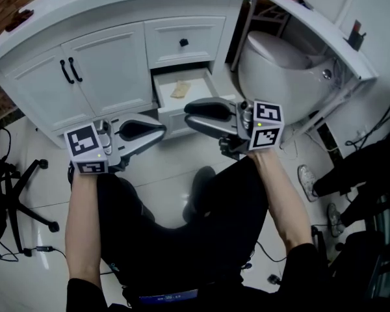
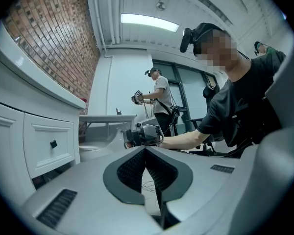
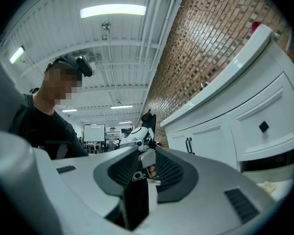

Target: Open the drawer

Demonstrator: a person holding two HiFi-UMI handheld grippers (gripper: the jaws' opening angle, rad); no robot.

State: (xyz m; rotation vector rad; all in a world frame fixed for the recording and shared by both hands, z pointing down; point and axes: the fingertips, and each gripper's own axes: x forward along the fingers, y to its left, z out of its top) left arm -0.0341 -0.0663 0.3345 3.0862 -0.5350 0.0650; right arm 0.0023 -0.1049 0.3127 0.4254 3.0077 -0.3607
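The white vanity [image 1: 104, 64] has an upper drawer with a black knob [image 1: 183, 42] and, below it, a lower drawer [image 1: 172, 112] that stands pulled out with a tan scrap [image 1: 180, 89] inside. Both grippers hover level in front of the open drawer, tips pointing at each other. My left gripper [image 1: 159, 127] [image 2: 146, 149] is shut, with nothing between its pads. The jaws of my right gripper [image 1: 187, 109] [image 3: 147, 153] stand partly apart and empty; the left gripper shows through the gap. The right gripper view also has the upper knob [image 3: 263, 127] and the open drawer [image 3: 277, 180].
A white toilet [image 1: 279, 64] stands right of the vanity. Two cabinet doors with black handles [image 1: 70, 70] are at the left. An office chair base [image 1: 26, 194] and cables lie at the left, shoes [image 1: 309, 181] at the right. Another person [image 2: 159, 99] stands far off.
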